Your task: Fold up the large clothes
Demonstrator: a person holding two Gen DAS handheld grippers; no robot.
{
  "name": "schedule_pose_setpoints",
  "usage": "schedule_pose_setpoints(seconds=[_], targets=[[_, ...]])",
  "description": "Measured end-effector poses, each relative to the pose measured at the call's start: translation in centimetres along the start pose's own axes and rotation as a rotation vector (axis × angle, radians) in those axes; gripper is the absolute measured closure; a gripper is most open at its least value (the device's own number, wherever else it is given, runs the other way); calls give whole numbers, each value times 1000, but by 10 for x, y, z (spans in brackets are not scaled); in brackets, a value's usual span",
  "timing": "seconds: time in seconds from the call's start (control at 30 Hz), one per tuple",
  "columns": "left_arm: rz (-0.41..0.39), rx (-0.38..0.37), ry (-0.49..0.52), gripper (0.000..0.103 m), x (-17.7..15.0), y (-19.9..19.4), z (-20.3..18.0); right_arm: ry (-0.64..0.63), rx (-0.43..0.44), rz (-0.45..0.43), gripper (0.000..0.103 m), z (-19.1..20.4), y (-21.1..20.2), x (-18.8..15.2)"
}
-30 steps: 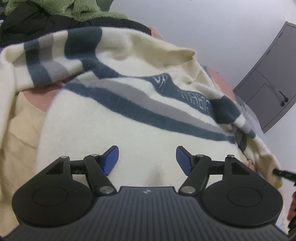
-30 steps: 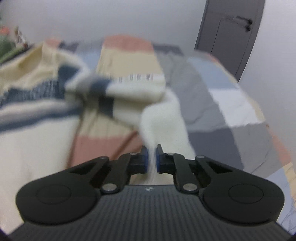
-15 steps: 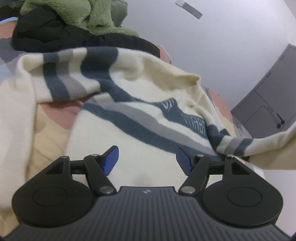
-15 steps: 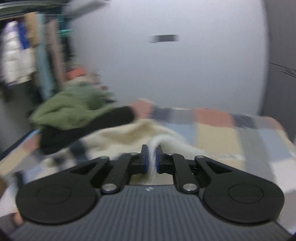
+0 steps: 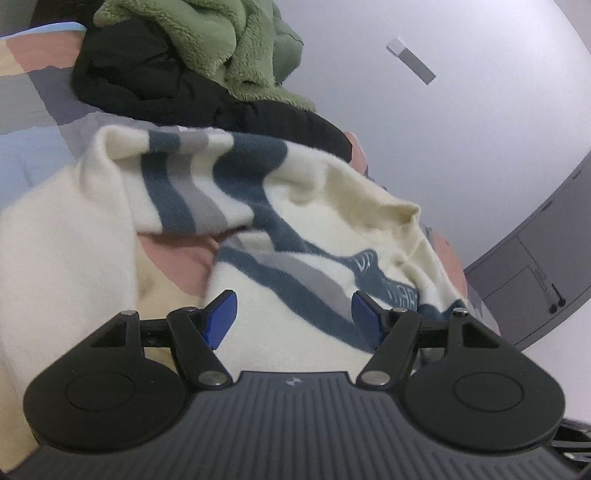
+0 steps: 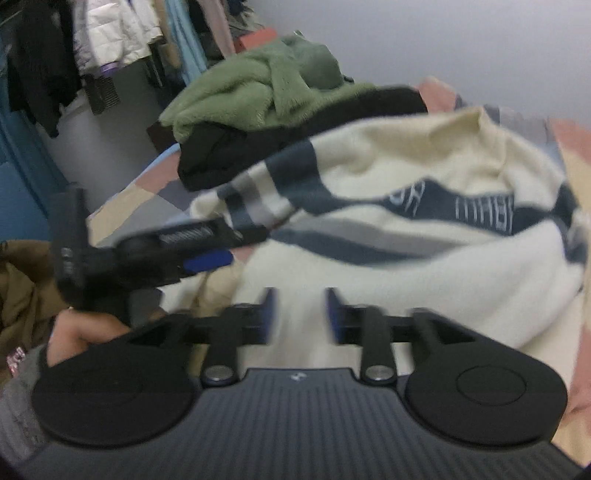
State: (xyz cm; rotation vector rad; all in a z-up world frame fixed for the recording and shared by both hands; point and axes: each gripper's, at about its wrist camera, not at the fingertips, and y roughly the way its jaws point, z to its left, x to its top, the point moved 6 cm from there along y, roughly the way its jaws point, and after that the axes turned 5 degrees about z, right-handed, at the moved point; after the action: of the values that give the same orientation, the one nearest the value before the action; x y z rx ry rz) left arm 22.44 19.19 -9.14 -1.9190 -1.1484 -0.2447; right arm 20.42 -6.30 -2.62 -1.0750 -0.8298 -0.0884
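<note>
Right gripper (image 6: 298, 314), blue-padded jaws just parted, nothing between them now, hovering over the near cream body of the sweater (image 6: 424, 258). Left gripper (image 5: 291, 317), jaws wide apart and empty, also seen from the side at far left in the right wrist view (image 6: 207, 258), held by a hand (image 6: 77, 336) in a grey sleeve.

Sweater spread rumpled across a patchwork bed cover (image 5: 33, 96), cream knit with navy and grey stripes and pale lettering on the chest band. One striped sleeve (image 5: 184, 184) doubled over at far left, collar (image 5: 402, 210) peaked up at far right. Beyond it, against the wall, a pile of black garment (image 5: 147, 74) topped with green fleece (image 5: 229, 40). Grey door (image 5: 535, 280) at far right; hanging clothes (image 6: 110, 33) at far left in the right wrist view.

Likely soft, thick and limp: light enough to lift by a pinch, yet sure to sag and drag. Fuzzy surface probably grips pads well, no fragility. Best taken at a firm edge — shoulder seam, cuff or hem — pinching both layers, not the loose middle, which would bunch.
</note>
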Motion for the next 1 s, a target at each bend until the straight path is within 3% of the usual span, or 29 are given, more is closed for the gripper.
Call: schedule_pose_setpoints(seconds=[0.03, 0.17, 0.37, 0.63, 0.7, 0.77, 0.93, 1.0], targets=[[-2, -3, -2, 30, 1, -1, 0, 28, 14, -11, 39, -6, -1, 0], [2, -11, -5, 30, 1, 0, -1, 126, 28, -68, 38, -35, -14, 3], [36, -16, 0, 30, -5, 13, -7, 366, -118, -196, 38, -143, -23, 19], [79, -22, 22, 30, -15, 33, -13, 677, -273, -268, 36, -260, -7, 5], [83, -27, 19, 30, -16, 36, -13, 731, -263, -307, 36, -275, -7, -2], [91, -34, 16, 30, -16, 40, -14, 740, -223, -288, 37, -280, 1, -7], [125, -95, 53, 30, -22, 51, -25, 577, -185, -280, 75, -251, 16, -1], [139, -132, 90, 30, -28, 53, -35, 501, -155, -308, 76, -238, 14, 5]])
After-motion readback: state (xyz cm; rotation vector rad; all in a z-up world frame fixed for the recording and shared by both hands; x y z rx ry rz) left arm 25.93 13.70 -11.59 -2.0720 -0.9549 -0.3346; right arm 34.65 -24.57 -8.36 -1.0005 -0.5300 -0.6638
